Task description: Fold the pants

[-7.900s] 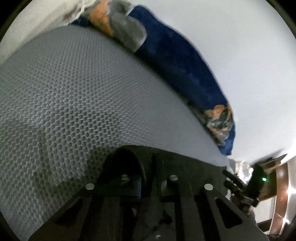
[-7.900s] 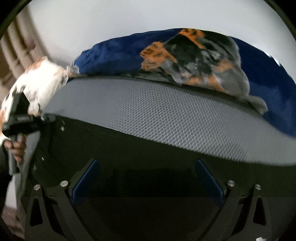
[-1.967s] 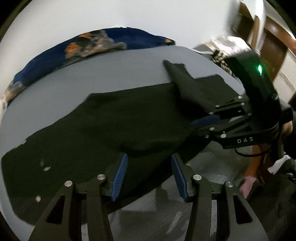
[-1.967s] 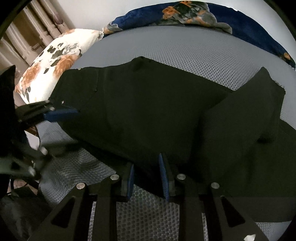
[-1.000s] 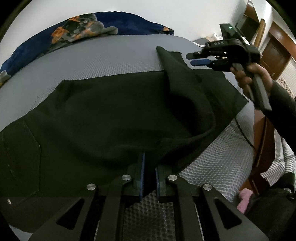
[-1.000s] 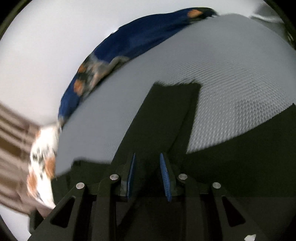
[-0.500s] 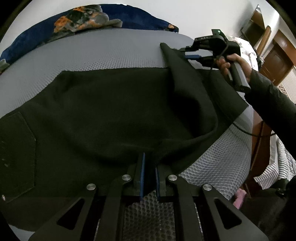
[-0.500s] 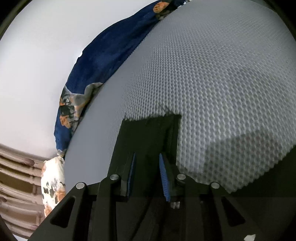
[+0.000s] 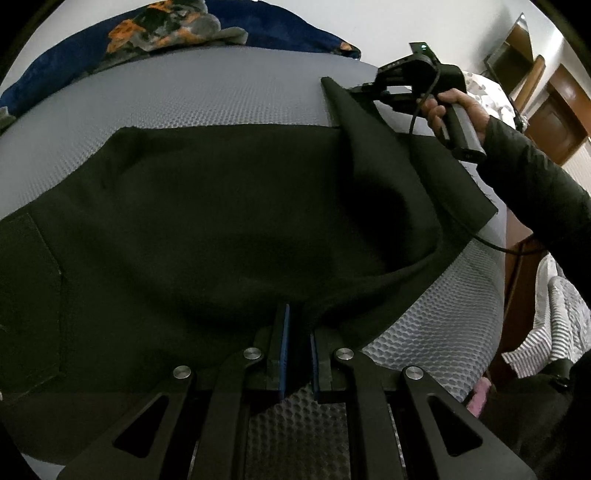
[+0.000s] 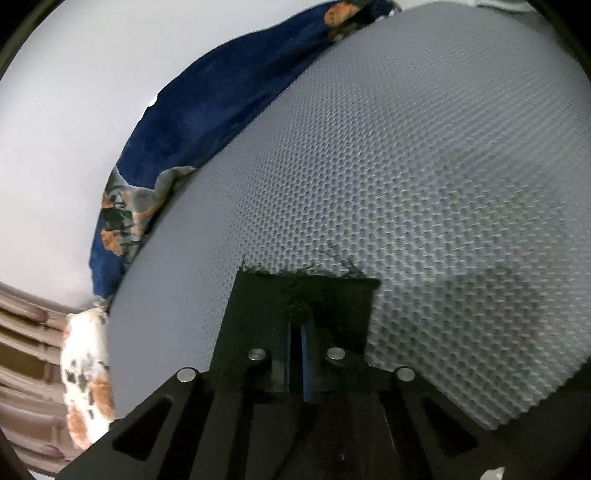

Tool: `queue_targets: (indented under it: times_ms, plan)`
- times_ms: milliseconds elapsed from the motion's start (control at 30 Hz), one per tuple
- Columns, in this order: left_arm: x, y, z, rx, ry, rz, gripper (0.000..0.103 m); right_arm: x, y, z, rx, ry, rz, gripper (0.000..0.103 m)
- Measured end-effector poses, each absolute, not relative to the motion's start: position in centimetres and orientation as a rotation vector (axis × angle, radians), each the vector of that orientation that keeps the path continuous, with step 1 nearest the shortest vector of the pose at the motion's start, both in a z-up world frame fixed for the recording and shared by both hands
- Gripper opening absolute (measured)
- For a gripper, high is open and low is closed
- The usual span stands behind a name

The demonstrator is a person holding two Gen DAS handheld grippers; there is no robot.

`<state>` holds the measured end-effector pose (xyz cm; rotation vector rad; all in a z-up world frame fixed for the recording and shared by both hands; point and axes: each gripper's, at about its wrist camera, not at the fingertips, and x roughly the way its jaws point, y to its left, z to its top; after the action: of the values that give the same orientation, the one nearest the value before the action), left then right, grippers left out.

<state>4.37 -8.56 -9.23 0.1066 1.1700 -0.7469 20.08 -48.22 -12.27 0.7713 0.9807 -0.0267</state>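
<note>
Black pants lie spread across a grey honeycomb-textured bed, covering most of the left wrist view. A back pocket shows at the far left of that view, and one leg is folded up and over toward the right.

The left tool sits at the near edge of the pants. Its blue-padded fingers are drawn close together, and a ridge of black cloth runs into the narrow gap between them, so it is clamped on the near edge of the fabric. Bare grey bed shows just below the fingers.

The right tool appears at the upper right of the left wrist view, held by the person's hand on a grey handle, with a dark sleeve behind it. It meets the raised end of the folded leg at the far side of the bed. In the right wrist view the right tool has its fingers nearly touching, pinched on the frayed hem of that leg, which lies flat on the grey bed beyond the tips.

A dark blue blanket with orange and grey patches runs along the far edge of the bed against a white wall. A white pillow with orange and black flowers sits at the lower left of the right wrist view, beside a brown ridged panel.
</note>
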Motion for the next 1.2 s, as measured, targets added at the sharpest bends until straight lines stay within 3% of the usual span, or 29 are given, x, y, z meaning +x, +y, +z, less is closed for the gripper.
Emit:
queue_targets:
  times_ms: [300,600,900,1067,1167,1200]
  plan:
    - [4.3,-8.5,-8.9,0.153,1.140,-0.760,0.010,8.6,-50.0,-4.5,0.454,0.883,-0.259,0.003]
    - [3.2,-9.5,-8.9,0.283,1.087,-0.784,0.011,-5.0,-53.6,-11.0,0.461,1.049,-0.535,0.002]
    - [2.5,-10.8,-8.8,0.365,1.066,-0.788,0.011,-6.6,-54.1,-9.1,0.437,0.971,-0.561,0.001]
    - [2.4,-11.5,-9.1,0.379,1.054,-0.802,0.011,-6.7,-54.6,-11.2,0.468,0.998,-0.563,0.001]
    - [2.5,-11.5,-9.0,0.383,1.063,-0.814,0.017,-6.8,-54.5,-11.4,0.457,0.992,-0.563,0.003]
    - [2.5,-11.4,-8.9,0.381,1.073,-0.822,0.018,-6.8,-54.5,-11.3,0.457,0.995,-0.559,0.007]
